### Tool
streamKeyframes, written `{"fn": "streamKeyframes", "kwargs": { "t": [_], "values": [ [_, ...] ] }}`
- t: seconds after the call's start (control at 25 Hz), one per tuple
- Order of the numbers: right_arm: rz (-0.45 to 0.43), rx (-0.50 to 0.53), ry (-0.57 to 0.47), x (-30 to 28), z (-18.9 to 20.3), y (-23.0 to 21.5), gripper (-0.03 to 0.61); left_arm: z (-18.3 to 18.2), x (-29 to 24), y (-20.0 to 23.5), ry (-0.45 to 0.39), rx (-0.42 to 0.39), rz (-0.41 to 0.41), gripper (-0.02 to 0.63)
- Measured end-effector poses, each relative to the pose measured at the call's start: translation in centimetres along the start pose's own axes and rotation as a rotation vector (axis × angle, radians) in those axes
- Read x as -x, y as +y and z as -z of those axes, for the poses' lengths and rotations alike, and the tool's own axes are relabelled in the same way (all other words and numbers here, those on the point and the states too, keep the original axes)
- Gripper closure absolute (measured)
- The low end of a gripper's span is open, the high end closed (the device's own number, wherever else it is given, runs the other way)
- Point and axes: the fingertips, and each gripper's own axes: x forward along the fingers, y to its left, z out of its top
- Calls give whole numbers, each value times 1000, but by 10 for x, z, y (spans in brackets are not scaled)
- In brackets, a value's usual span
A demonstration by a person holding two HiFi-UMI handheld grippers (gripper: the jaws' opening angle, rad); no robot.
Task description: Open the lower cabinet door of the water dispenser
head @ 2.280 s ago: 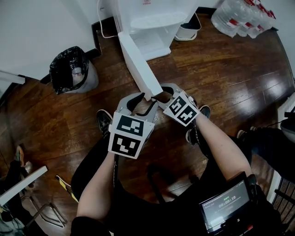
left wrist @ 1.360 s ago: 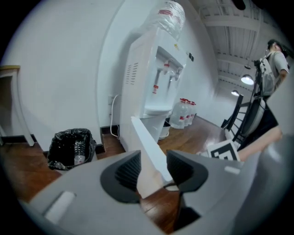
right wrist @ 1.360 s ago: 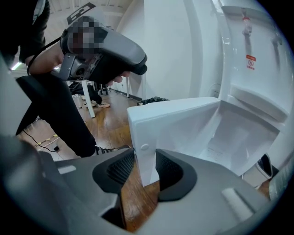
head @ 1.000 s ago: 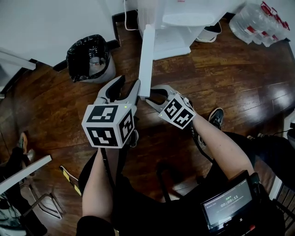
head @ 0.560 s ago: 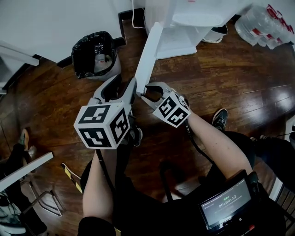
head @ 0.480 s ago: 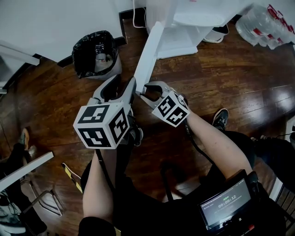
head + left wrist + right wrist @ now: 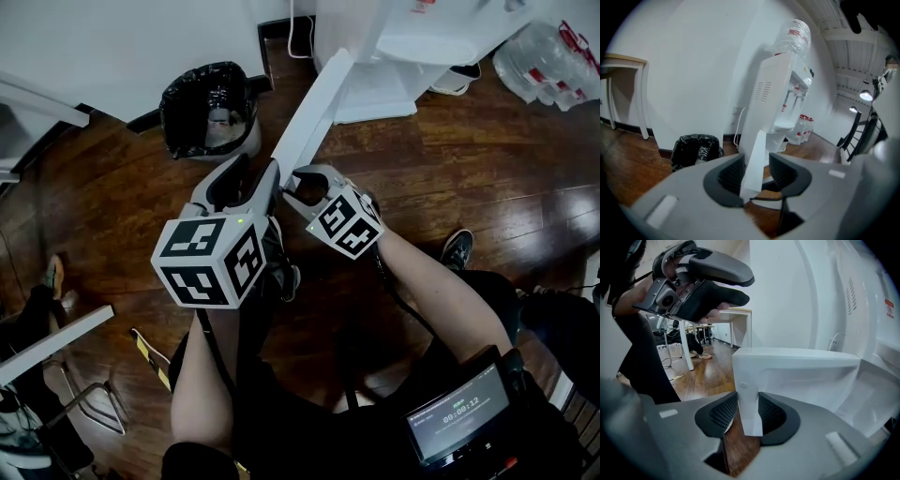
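The white water dispenser [image 7: 412, 37] stands at the far edge of the wooden floor [image 7: 487, 159], against the wall, with a large water bottle [image 7: 794, 35] upended on top. Its lower cabinet door [image 7: 314, 112] is swung well out from the open cabinet and reaches across the floor toward the person, its free end between the two grippers.

The right gripper [image 7: 295, 180] has its jaws drawn in narrow on the door. In the right gripper view both ribbed pads [image 7: 724, 413] press flat against the two faces of the door's free edge at its lower corner.

The left gripper [image 7: 258, 169] is just beside it on the same free edge. In the left gripper view its jaws stand apart with the door's edge between them: the edge lies against the left-hand pad [image 7: 731, 176], and a thin gap shows at the other pad.

A trash bin lined with a black bag [image 7: 211, 108] sits on the floor near the wall, to the left of the door and apart from it. A pack of water bottles [image 7: 553, 56] lies at the far right corner of the floor, beyond the dispenser.
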Motion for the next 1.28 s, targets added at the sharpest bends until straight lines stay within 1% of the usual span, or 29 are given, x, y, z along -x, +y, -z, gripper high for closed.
{"fn": "streamKeyframes", "kwargs": {
  "t": [0.24,0.4,0.8,1.28],
  "values": [
    [-19,9,-3,-9,-7,-2,436,-8,-5,2,-3,6,10,431],
    [-34,-11,-27,-16,-8,1,436,-11,-7,2,-7,7,10,431],
    [-6,-14,-30,-25,-19,-4,436,-4,-8,7,11,3,-2,431],
    [7,-54,-58,-39,-29,-7,434,-2,-6,15,17,18,-7,431]
  ]
}}
